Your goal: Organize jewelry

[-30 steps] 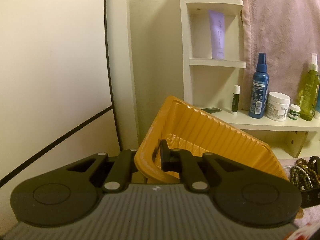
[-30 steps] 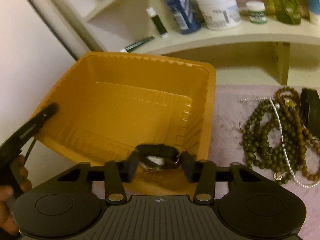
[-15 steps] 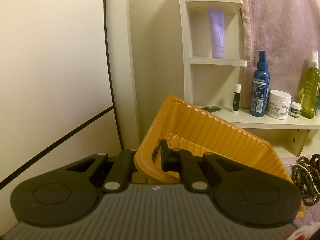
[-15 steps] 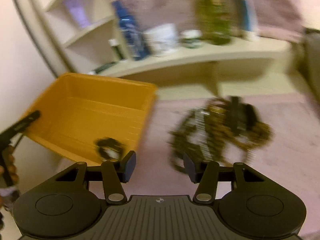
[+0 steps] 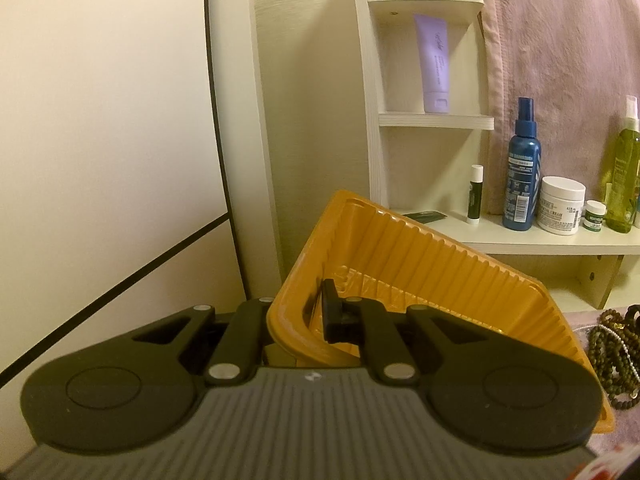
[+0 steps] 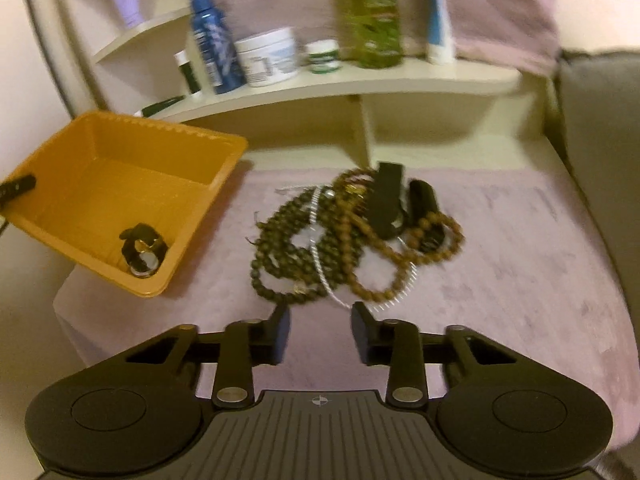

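My left gripper [image 5: 304,316] is shut on the near wall of an orange plastic tray [image 5: 420,264] and holds it tilted. In the right wrist view the tray [image 6: 100,184] rests at the left edge of the pink cloth, with a black-strapped watch [image 6: 142,250] lying in its low corner. A tangled pile of dark and brown bead strings [image 6: 304,248], a thin white chain and a black watch strap [image 6: 384,204] lies on the cloth. My right gripper [image 6: 320,320] hovers just in front of that pile. Its jaws are closing with nothing between them.
A cream shelf [image 6: 360,80] behind the cloth carries a blue spray bottle [image 6: 214,40], a white jar [image 6: 268,56], a small green-lidded pot [image 6: 322,56] and a green bottle [image 6: 370,12]. A pink towel [image 5: 560,60] hangs behind. A grey cushion [image 6: 600,140] borders the right.
The right gripper let the watch go into the tray and swung right to face the bead pile, its jaws narrowing. The left gripper and the tray stayed still.
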